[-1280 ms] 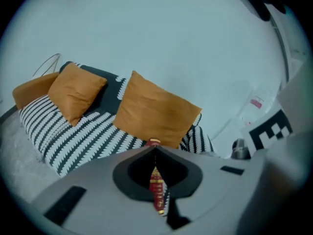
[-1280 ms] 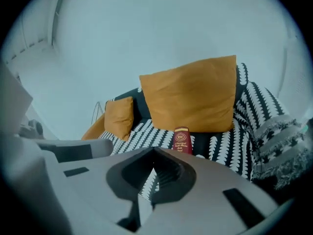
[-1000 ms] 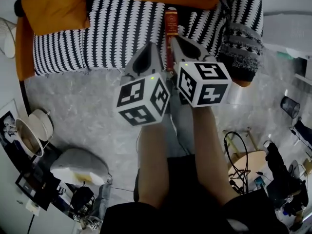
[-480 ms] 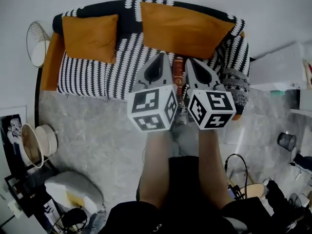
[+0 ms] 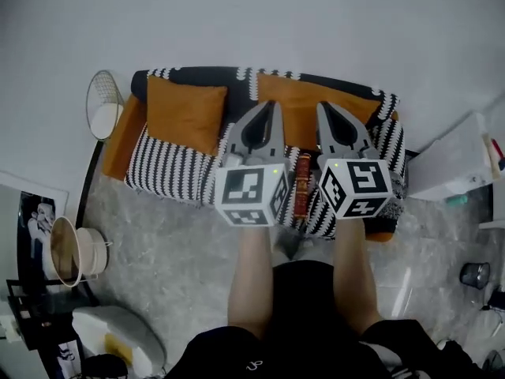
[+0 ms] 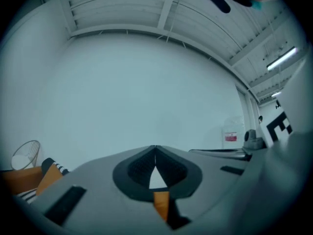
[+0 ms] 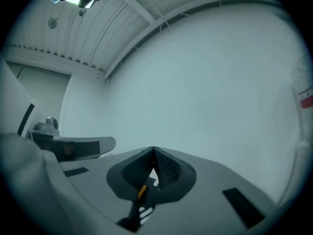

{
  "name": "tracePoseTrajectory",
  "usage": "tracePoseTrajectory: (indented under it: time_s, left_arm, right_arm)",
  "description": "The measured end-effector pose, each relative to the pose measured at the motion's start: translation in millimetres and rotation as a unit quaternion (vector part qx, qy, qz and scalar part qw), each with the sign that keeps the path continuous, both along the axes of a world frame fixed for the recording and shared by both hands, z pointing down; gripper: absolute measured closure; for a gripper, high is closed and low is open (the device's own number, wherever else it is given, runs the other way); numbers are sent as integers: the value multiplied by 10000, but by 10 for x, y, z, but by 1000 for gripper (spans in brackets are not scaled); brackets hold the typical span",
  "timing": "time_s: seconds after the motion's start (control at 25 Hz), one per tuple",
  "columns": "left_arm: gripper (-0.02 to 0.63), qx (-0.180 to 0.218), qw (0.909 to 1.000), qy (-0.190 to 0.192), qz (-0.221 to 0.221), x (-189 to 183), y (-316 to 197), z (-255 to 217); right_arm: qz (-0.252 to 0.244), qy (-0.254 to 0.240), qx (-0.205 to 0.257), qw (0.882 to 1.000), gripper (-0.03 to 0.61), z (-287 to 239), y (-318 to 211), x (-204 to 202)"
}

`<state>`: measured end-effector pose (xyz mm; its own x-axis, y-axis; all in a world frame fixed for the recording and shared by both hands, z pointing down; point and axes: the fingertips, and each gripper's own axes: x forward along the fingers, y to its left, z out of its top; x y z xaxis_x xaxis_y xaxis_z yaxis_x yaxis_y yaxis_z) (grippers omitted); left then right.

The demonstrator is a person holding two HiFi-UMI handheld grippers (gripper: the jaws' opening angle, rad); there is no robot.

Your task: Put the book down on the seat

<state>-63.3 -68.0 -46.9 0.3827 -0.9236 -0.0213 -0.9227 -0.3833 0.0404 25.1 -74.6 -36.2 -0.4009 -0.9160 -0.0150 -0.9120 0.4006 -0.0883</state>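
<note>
The red book [image 5: 302, 185] lies flat on the black-and-white striped sofa seat [image 5: 170, 172], spine running front to back, seen in the gap between my two grippers. The left gripper [image 5: 268, 106] is held up in front of the sofa, shut and holding nothing. Beside it, the right gripper [image 5: 325, 107] is also shut and holds nothing. Neither touches the book. In the left gripper view the jaws [image 6: 155, 149] point at a bare white wall with their tips together. The right gripper view shows the same wall beyond its closed tips [image 7: 153, 150].
Two orange cushions [image 5: 184, 113] [image 5: 316, 105] lean on the sofa back. A wire basket [image 5: 104, 105] stands at the sofa's left end, a white cabinet [image 5: 458, 164] to its right. A round tub [image 5: 71, 251] sits on the grey floor at lower left.
The view has pulled back from the sofa, which now looks smaller and farther off. Both grippers have risen and tilted toward the wall. The book stays on the seat.
</note>
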Motion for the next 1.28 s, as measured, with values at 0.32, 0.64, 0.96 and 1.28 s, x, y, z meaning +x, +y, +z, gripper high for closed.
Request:
tracePoseTrajectory:
  time_s: [0.32,0.64,0.96,1.28]
  left_arm:
    - [601,485,9963,-559,-444,-8,-17,-655]
    - [601,668,9955,-599,-315,243,-84,-805]
    - [601,593,9966,-524,-214,415,-105,-734]
    - [601,524,9976,-437,-95,551,-151,-692]
  right_arm:
    - [-140,-42,670,9976,569,-810,3,27]
    - [-23,129,590,9982,569,-792,-87,210]
    - [1,170,622,9979,569,-781,-88,340]
    - [83,230,565,9981,569,-744,-81,478]
